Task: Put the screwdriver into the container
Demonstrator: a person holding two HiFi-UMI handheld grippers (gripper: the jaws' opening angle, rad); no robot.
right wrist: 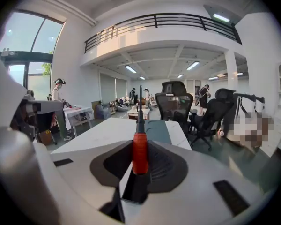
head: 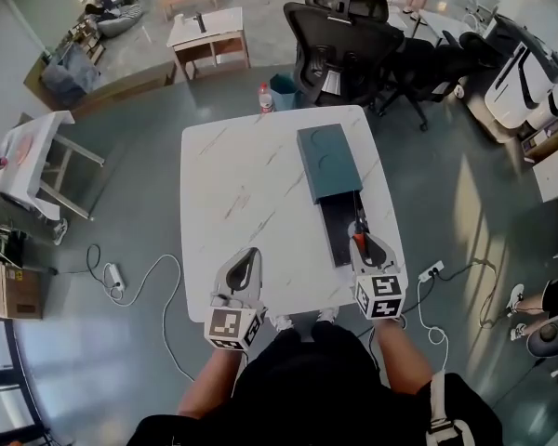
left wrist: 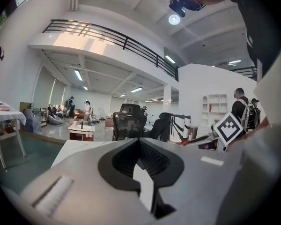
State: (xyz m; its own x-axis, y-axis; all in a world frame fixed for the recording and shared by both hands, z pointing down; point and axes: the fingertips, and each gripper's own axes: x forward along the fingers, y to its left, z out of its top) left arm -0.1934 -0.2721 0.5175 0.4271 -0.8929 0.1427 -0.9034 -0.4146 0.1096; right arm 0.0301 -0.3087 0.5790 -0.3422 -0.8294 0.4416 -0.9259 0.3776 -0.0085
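A screwdriver (head: 357,238) with a red handle and black shaft is clamped in my right gripper (head: 365,242), its shaft pointing away from me. It hovers over the near end of the container's dark inner tray (head: 338,233), which is slid out toward me from the teal box (head: 328,161). In the right gripper view the red handle (right wrist: 139,151) sits between the jaws and the teal box (right wrist: 158,128) lies ahead. My left gripper (head: 243,266) is shut and empty above the table's front left part.
The white marble table (head: 251,203) carries only the container. Black office chairs (head: 344,40) stand beyond its far edge, with a bottle and a bin (head: 277,93) on the floor there. Cables and a power strip (head: 431,271) lie on the floor at both sides.
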